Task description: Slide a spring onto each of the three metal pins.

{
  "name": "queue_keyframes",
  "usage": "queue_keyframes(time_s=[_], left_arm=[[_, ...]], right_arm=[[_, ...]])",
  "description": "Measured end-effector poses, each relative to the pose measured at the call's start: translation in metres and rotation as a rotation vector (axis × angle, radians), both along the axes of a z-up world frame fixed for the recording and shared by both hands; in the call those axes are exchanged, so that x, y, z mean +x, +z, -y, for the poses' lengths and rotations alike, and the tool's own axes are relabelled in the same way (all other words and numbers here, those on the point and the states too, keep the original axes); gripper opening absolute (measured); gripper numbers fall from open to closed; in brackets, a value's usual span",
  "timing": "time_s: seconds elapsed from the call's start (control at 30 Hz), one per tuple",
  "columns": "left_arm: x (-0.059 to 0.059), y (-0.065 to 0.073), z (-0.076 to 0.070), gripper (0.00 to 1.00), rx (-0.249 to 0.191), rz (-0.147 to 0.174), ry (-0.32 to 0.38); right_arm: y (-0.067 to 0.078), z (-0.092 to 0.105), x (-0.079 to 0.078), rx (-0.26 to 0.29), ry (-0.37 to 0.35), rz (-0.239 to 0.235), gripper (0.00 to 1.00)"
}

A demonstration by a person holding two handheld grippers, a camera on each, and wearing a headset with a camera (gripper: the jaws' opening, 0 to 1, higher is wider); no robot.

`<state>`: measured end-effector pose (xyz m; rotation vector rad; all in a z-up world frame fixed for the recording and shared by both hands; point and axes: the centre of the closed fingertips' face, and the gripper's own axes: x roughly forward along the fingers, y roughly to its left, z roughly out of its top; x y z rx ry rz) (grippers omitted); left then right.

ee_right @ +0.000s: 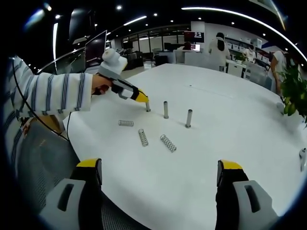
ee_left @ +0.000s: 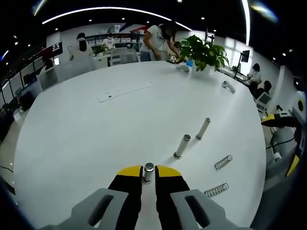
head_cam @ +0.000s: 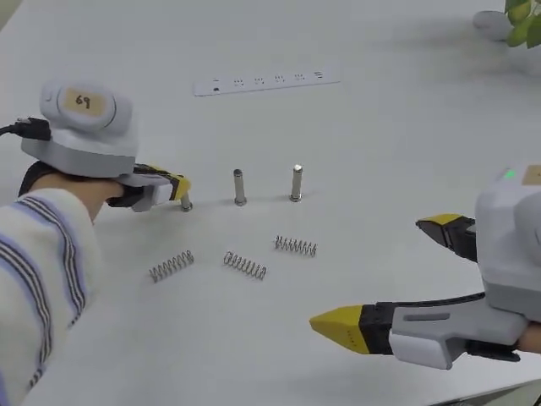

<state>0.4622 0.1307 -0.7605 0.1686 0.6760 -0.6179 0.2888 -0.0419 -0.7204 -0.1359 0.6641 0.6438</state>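
Observation:
Three short metal pins stand upright in a row on the white table: left pin [head_cam: 186, 203], middle pin [head_cam: 239, 186], right pin [head_cam: 297, 182]. Three springs lie flat in front of them: left spring [head_cam: 172, 265], middle spring [head_cam: 245, 265], right spring [head_cam: 295, 245]. My left gripper [head_cam: 180, 188] is shut on the left pin [ee_left: 148, 172], whose top pokes up between the yellow fingertips [ee_left: 128, 171]. My right gripper [head_cam: 385, 275] hovers at the near right, open wide and holding nothing. In the right gripper view the springs [ee_right: 143, 137] lie ahead of the open right gripper [ee_right: 159, 167].
A white power strip [head_cam: 266, 82] lies flat beyond the pins. A potted plant [head_cam: 524, 21] stands at the far right corner. The table's near edge runs just under the right gripper. People stand at the far side of the table [ee_left: 158, 38].

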Motion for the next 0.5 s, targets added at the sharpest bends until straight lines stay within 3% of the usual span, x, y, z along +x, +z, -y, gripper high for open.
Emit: queue_keyframes(time_s=[0.1,0.33,0.4,0.5], left_arm=[[-0.002,-0.002,-0.002,0.03,-0.013,-0.022,0.014],[-0.011,-0.002,-0.008,0.1,-0.015,-0.026,0.008],[-0.015,0.001,-0.008,0.1,-0.05,-0.041,0.013],[-0.018,0.003,-0.011,0.13,-0.055,-0.047,0.016]], right_arm=[[0.0,0.0,0.0,-0.003,0.002,0.0,0.98],[-0.001,-0.003,-0.001,0.002,0.006,-0.002,0.98],[-0.002,-0.004,-0.002,0.004,0.009,-0.006,0.98],[-0.003,-0.005,-0.003,0.003,0.014,-0.008,0.98]])
